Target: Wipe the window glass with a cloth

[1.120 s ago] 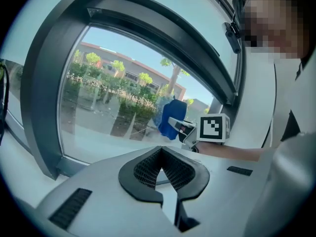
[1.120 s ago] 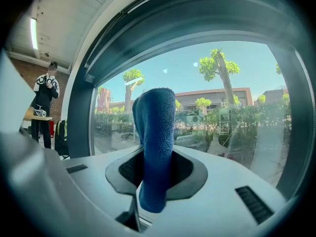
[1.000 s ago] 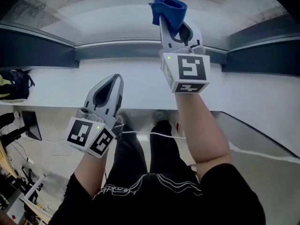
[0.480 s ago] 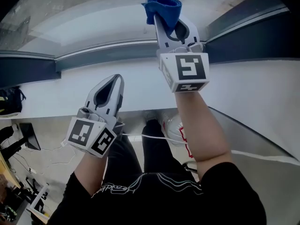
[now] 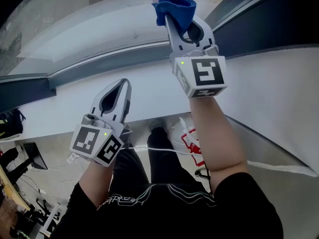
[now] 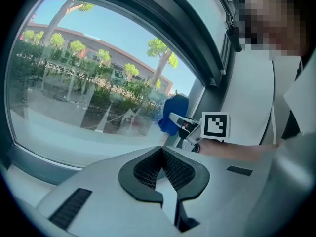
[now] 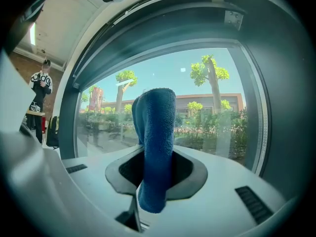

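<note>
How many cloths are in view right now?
1: a blue cloth clamped in the right gripper, up by the window glass. The left gripper is shut on nothing. No other cloth shows.

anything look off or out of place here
Nothing stands out. The right gripper is shut on the blue cloth, raised to the window glass. The left gripper is shut and empty, held lower. No spills or damage visible.

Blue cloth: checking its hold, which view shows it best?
Right gripper view: the cloth is large, central, clamped in the right gripper. Head view shows it bunched; left gripper view, small and far.
</note>
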A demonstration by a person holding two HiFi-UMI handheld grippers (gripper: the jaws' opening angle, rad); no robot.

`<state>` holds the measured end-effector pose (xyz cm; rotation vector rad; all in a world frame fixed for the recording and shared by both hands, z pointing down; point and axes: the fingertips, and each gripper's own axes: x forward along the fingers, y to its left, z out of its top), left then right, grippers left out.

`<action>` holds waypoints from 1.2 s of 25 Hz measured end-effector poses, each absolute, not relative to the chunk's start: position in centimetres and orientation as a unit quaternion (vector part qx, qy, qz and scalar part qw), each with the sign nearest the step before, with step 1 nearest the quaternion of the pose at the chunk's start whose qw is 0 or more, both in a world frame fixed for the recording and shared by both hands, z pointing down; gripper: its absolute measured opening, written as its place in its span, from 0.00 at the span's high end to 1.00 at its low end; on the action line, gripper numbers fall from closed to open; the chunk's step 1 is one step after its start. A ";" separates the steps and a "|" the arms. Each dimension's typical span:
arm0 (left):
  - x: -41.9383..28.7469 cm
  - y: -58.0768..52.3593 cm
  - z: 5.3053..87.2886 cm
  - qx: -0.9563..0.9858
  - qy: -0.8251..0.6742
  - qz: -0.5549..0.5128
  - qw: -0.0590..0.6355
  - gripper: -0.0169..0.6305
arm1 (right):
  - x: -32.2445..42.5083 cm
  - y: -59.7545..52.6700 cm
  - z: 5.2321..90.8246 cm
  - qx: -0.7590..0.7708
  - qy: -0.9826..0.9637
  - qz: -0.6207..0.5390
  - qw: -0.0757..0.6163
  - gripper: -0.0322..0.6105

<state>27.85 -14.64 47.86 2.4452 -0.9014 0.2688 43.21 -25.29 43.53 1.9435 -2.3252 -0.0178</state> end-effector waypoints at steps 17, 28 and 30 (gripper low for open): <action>35.0 -14.4 48.2 0.917 -0.279 0.118 0.261 0.96 | 55.2 -23.1 44.0 0.732 -0.680 0.013 0.049 0.83; 33.8 -14.8 48.0 0.917 -0.283 0.114 0.258 0.96 | 53.9 -22.8 43.9 0.737 -0.674 -0.007 0.047 0.83; 32.7 -15.0 47.5 0.916 -0.289 0.109 0.257 0.96 | 52.4 -22.8 43.5 0.731 -0.681 -0.012 0.047 0.83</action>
